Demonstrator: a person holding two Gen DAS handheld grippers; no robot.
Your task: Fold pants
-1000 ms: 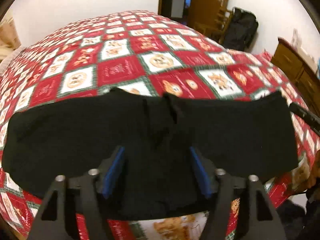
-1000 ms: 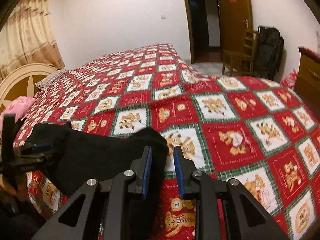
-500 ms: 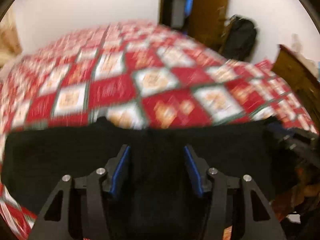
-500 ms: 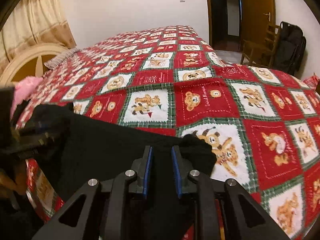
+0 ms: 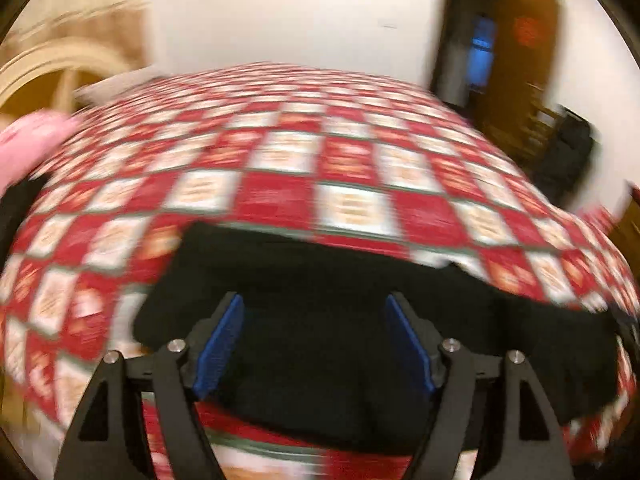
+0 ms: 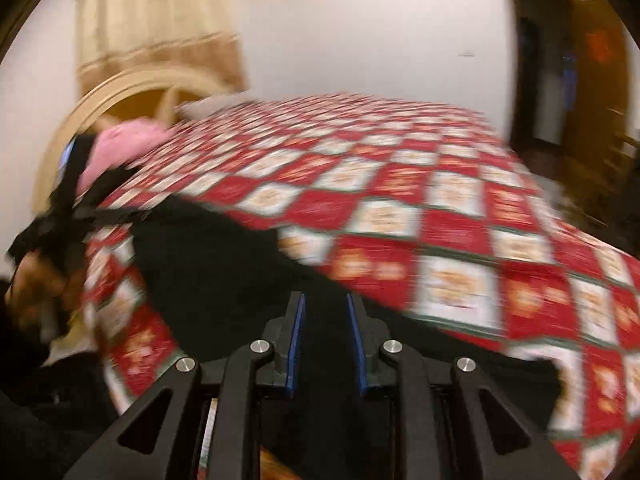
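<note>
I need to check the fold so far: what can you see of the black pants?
The black pants look like soft, matte fabric, folded into a long flat band across the near edge of the red-and-white checked bedspread. Motion blur hides seams and details. The left gripper stands wide over them; the right gripper has dark cloth between narrow jaws, though whether it is gripped is unclear.

Pants (image 5: pixel 340 320) spread flat on the quilt (image 5: pixel 280 184), along the bed's near edge. Left gripper (image 5: pixel 316 344) over the pants, fabric beneath and between the wide-set fingers; jaws just opened further. Right gripper (image 6: pixel 323 340) over the pants' right part. Headboard (image 6: pixel 132 92) far left, pillow (image 6: pixel 120 148) before it. Doorway (image 5: pixel 480 56) far right, behind the bed.
</note>
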